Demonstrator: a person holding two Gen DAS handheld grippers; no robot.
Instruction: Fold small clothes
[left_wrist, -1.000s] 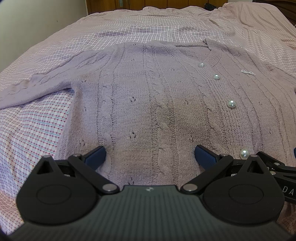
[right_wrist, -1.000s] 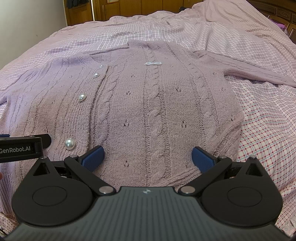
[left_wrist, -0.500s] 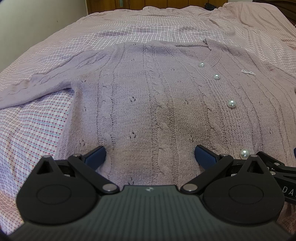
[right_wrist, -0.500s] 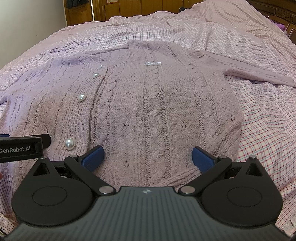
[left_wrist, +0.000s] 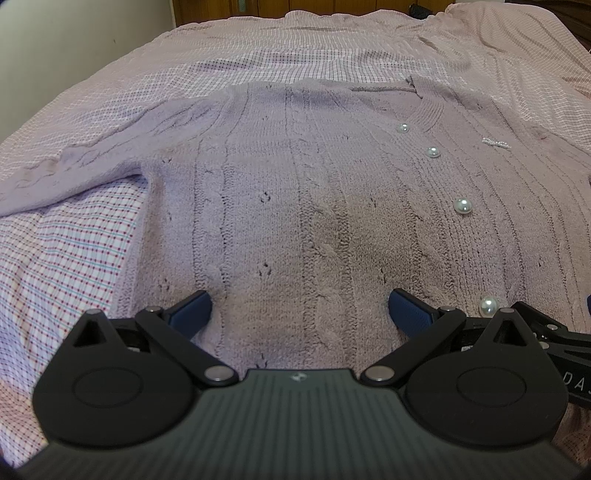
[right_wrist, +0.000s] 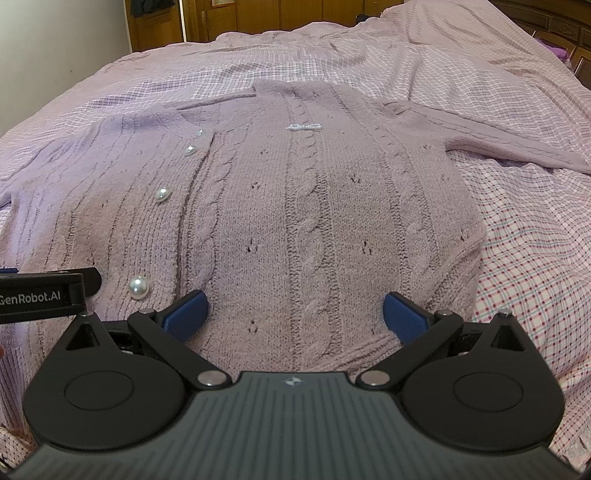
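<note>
Lilac cable-knit cardigan (left_wrist: 314, 206) with pearl buttons (left_wrist: 463, 205) lies flat on checked bedsheet (left_wrist: 62, 251); left gripper (left_wrist: 299, 308) and right gripper (right_wrist: 295, 310) hover spread at its hem, a "GenRobot.AI" label (right_wrist: 31, 297) beside them.

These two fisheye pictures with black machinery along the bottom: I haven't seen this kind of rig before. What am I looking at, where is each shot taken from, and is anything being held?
There is no robot arm. A person holds a two-finger gripper in each hand, and a camera on each one looks forward along its blue-padded fingers. One picture is from the left gripper, the other from the right gripper. Both sit side by side near the bottom hem of a lilac cable-knit cardigan, which lies spread flat, front up, sleeves out, on a bed with a checked sheet. Pearl buttons run down its front, and a small bow sits on the chest. Both grippers are open and hold nothing. No folding shows yet.
</note>
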